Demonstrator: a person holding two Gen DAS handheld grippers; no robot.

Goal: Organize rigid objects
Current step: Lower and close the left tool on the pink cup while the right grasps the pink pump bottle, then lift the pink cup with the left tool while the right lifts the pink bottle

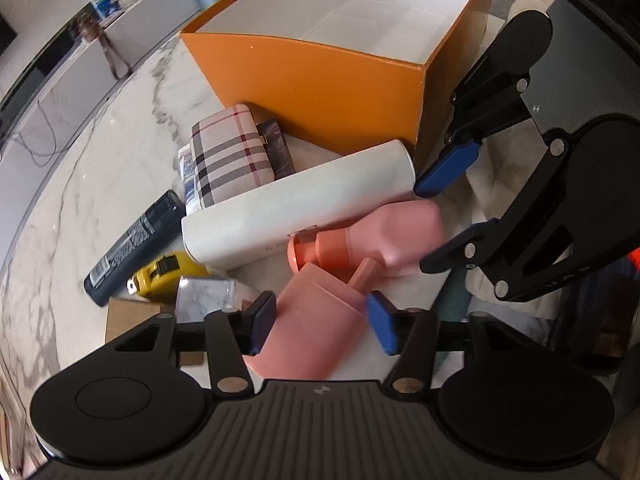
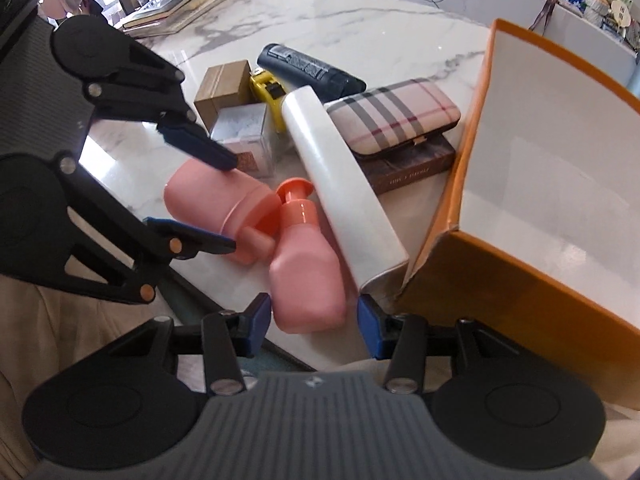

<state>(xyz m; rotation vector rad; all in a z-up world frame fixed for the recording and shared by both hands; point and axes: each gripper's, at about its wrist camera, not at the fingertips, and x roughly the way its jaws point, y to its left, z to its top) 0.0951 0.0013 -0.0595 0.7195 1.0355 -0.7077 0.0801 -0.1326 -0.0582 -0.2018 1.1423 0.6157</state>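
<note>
Two pink pump bottles lie on the marble table, their coral pump heads meeting. My left gripper (image 1: pixel 320 324) (image 2: pixel 231 205) stands open astride the rounder pink bottle (image 1: pixel 312 340) (image 2: pixel 200 196), pads close to its sides. My right gripper (image 2: pixel 310 320) (image 1: pixel 421 230) is open around the base end of the flat-sided pink bottle (image 2: pixel 308 276) (image 1: pixel 404 232), with a narrow gap at its right pad. Both bottles rest on the table. An empty orange box (image 1: pixel 320 80) (image 2: pixel 520 280) with a white inside stands just behind them.
A long white tube (image 1: pixel 300 204) (image 2: pixel 336 168) lies against the box corner. Behind it are a plaid case (image 1: pixel 228 152) on a brown book (image 2: pixel 412 168), a dark bottle (image 1: pixel 132 244), a yellow tape measure (image 1: pixel 168 276), a clear box (image 2: pixel 244 128) and a cardboard box (image 2: pixel 224 84).
</note>
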